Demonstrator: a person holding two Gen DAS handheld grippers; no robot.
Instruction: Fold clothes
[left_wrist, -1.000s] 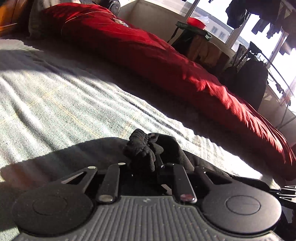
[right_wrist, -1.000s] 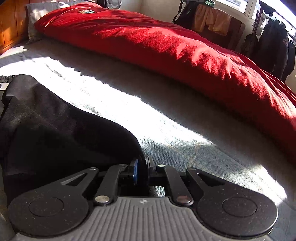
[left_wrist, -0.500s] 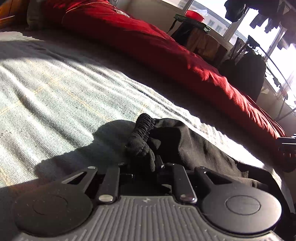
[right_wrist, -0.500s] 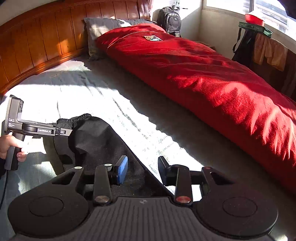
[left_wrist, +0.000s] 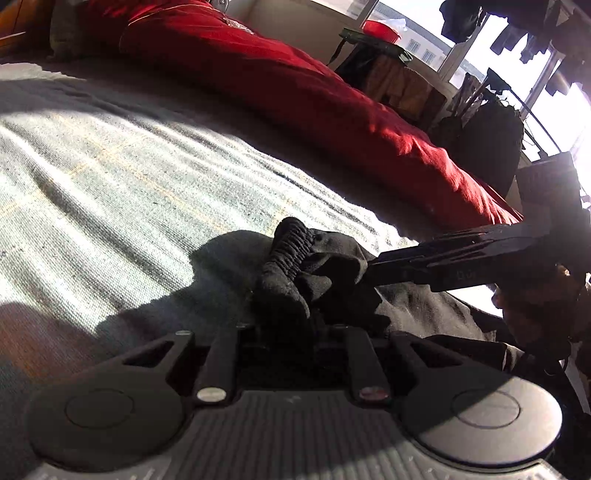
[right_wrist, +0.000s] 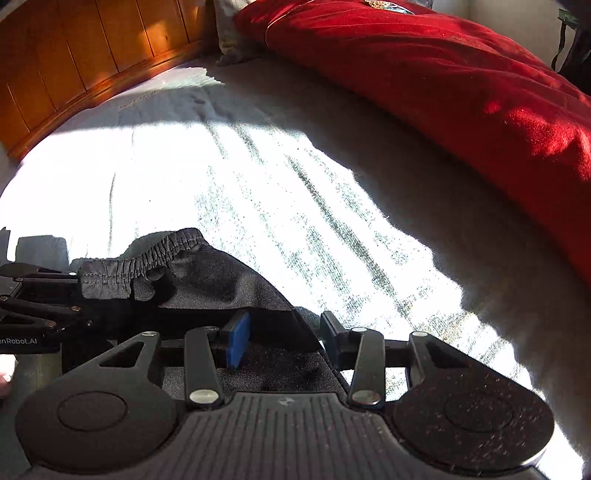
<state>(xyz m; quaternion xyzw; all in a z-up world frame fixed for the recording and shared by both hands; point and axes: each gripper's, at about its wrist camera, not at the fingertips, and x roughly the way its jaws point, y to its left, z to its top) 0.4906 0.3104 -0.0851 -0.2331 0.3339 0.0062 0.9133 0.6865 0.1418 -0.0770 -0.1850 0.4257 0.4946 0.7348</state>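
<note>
With the left gripper (left_wrist: 286, 325) pinching the elastic waistband of the black knit garment (right_wrist: 207, 273) on the pale woven bedsheet (right_wrist: 258, 177), close the right gripper's (right_wrist: 284, 341) spread jaws squarely on the fabric edge between them.

Item count, both views combined:

- Two grippers: one left gripper (left_wrist: 284, 328), one right gripper (right_wrist: 284, 338).
- One black garment (right_wrist: 207, 273) with one elastic waistband (left_wrist: 291, 247).
- One red duvet (right_wrist: 443, 74).
- One pillow (right_wrist: 229, 33).
- One wooden headboard (right_wrist: 74, 62).
- One bed sheet (left_wrist: 110, 166).
- One red bowl (left_wrist: 380, 27).
</note>
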